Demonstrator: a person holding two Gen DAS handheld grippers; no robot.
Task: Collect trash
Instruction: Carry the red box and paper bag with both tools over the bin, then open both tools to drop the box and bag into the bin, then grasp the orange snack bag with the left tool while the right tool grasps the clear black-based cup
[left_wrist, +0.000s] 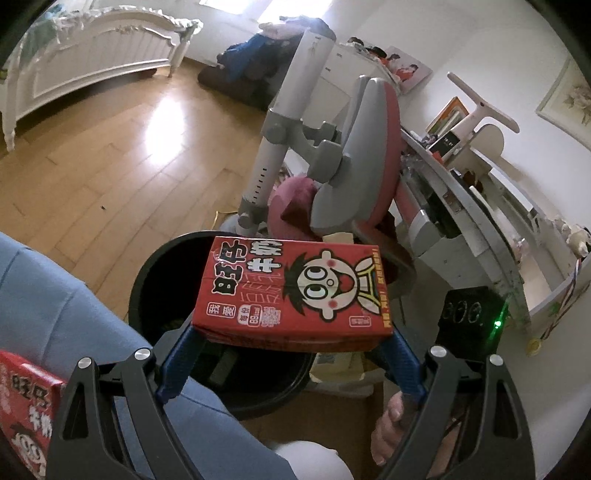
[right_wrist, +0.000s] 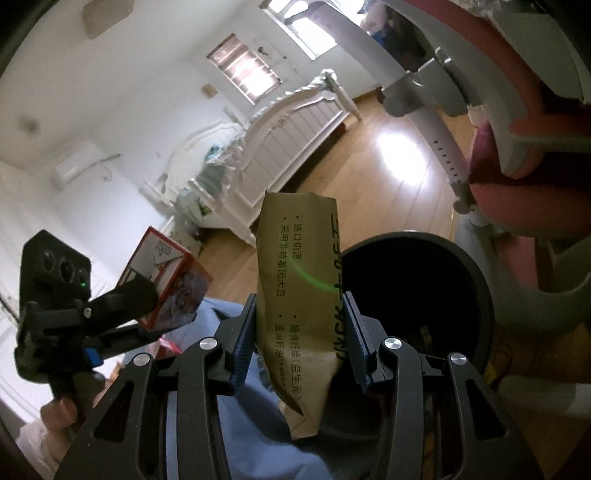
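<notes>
Left gripper (left_wrist: 291, 343), bottom centre of left wrist view: blue fingers (left_wrist: 177, 363) clamped on the red milk carton (left_wrist: 295, 291), one pad at each end, carton lying flat w/ cartoon face up. Directly behind and under it, the black trash bin (left_wrist: 155, 280), mouth open, dark inside; carton sits over the bin's right half. Lower left of frame, blue-clad leg (left_wrist: 66, 317) and a second red carton (left_wrist: 26, 406) at the edge. Upper part: pink-grey chair (left_wrist: 369, 155), wood floor (left_wrist: 110, 155), white bed frame (left_wrist: 92, 55) upper left, cluttered desk (left_wrist: 480, 206) on the right.

Right gripper (right_wrist: 301, 339), bottom centre of right wrist view: closed on the tan paper packet (right_wrist: 295, 280), standing upright betw. the pads, green text on it, bottom end crumpled. Bin (right_wrist: 417, 284) just right of the packet, rim close to the right finger. Mid-left of frame, the left gripper (right_wrist: 147, 295) w/ red carton (right_wrist: 173, 284).
</notes>
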